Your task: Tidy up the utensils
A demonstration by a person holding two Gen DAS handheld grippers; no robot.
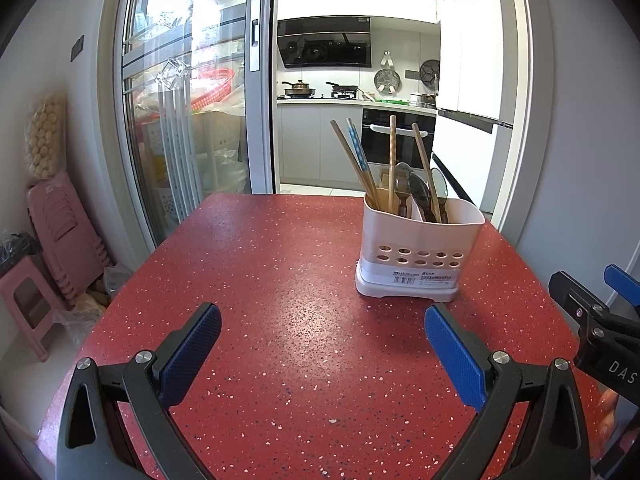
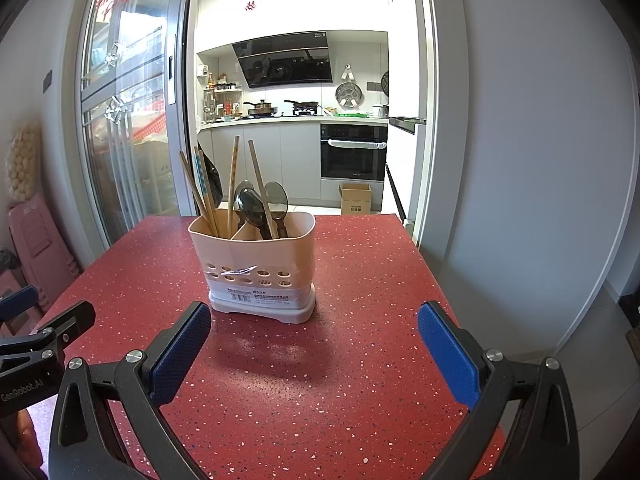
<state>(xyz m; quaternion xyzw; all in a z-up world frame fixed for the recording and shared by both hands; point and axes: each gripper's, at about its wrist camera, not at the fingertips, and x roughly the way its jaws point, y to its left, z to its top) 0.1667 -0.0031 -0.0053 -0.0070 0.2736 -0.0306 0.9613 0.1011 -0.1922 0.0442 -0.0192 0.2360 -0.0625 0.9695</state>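
A pale pink utensil holder (image 1: 420,248) (image 2: 256,268) with a divider stands upright on the red speckled table (image 1: 260,300) (image 2: 360,360). Several chopsticks (image 1: 360,164) (image 2: 202,192) lean in its left compartment, one wooden stick rises near the divider, and dark spoons (image 1: 420,196) (image 2: 256,206) with another chopstick fill the right compartment. My left gripper (image 1: 322,344) is open over bare table, short of the holder and to its left. My right gripper (image 2: 314,340) is open just in front of the holder, holding nothing. The right gripper (image 1: 592,320) shows at the left wrist view's right edge.
Past the table's far edge a sliding glass door (image 1: 188,92) opens onto a kitchen with an oven (image 2: 354,152) and a cardboard box (image 2: 355,199) on the floor. Stacked pink stools (image 1: 52,248) stand left of the table. A white wall (image 2: 520,160) runs close on the right.
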